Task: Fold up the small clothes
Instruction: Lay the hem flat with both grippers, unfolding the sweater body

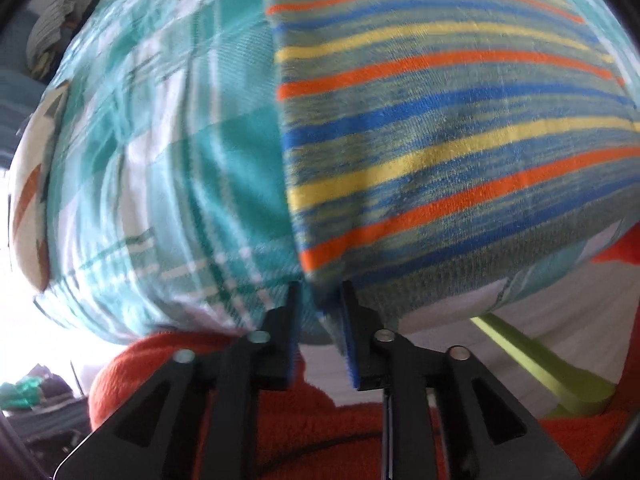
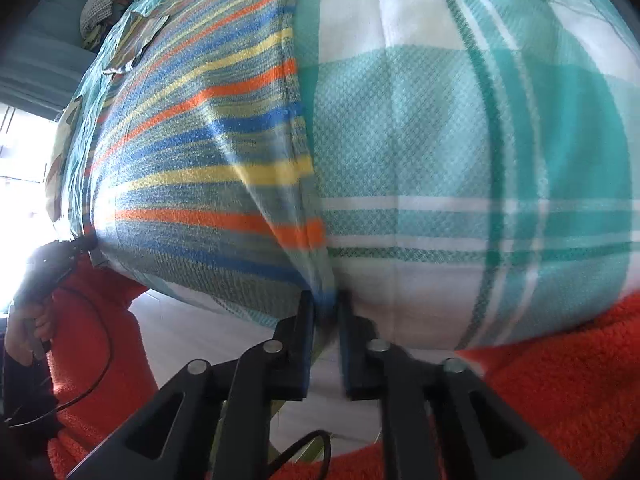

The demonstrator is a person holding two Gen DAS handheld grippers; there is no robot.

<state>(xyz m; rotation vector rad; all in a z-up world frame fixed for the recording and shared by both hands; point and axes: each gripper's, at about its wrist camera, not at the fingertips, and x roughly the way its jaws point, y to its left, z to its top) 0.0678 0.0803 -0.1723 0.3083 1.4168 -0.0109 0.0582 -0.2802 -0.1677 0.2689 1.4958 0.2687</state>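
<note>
Your left gripper (image 1: 320,294) sits at the near left corner of the striped cloth (image 1: 440,140), with its jaws only a little apart. The corner lies between the black fingers (image 1: 294,312), but the picture is blurry there, so you cannot tell if the pads pinch it. Your right gripper (image 2: 326,306) is at the near right corner of the same striped cloth (image 2: 208,160). Its jaws are close together, and the cloth bunches up into the gap, so it looks pinched. The cloth lies flat on a green and white checked blanket (image 2: 460,140), near its front edge. The far end of the cloth is cut off. Your orange fuzzy sleeve (image 2: 560,380) fills the bottom and hides what is below.
</note>
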